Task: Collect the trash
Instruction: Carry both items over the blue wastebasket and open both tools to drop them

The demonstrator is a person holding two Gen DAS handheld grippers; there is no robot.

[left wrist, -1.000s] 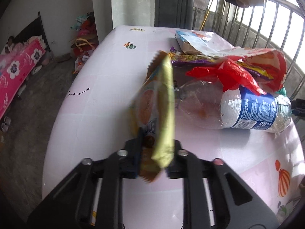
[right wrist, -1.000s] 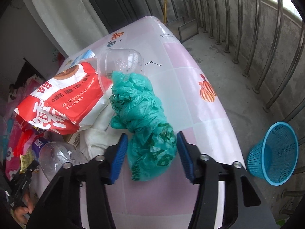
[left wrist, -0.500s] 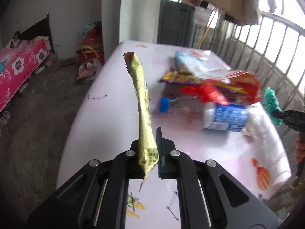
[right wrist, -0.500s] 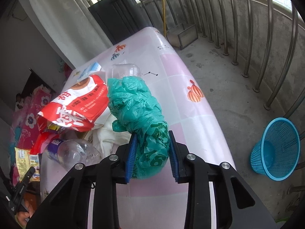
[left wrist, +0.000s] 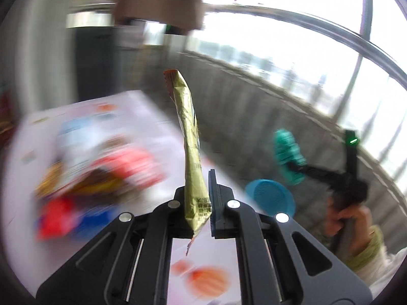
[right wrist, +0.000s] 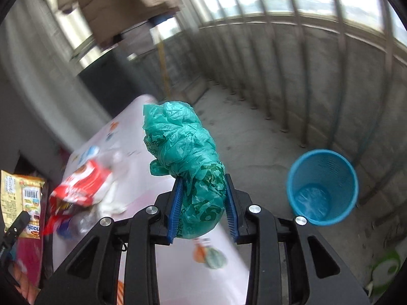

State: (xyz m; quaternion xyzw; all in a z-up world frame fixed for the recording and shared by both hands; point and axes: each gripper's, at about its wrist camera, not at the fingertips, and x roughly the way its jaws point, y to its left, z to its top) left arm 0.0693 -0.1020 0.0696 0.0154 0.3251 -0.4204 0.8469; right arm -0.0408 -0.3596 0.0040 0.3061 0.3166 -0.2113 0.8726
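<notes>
Railings and grey concrete ring this balcony, where we carry two pieces of trash clear of the table [right wrist: 142, 188]. Our left gripper [left wrist: 197, 204] is clamped on the gold snack wrapper [left wrist: 190, 147], standing upright above the table's near edge; our right gripper [right wrist: 202, 203] squeezes the crumpled green plastic bag [right wrist: 183, 152] beyond the table's right edge. We should bring each squarely over the blue mesh basket [right wrist: 321, 185] on the floor before letting go (light plastic drifts). It looks nearly empty.
</notes>
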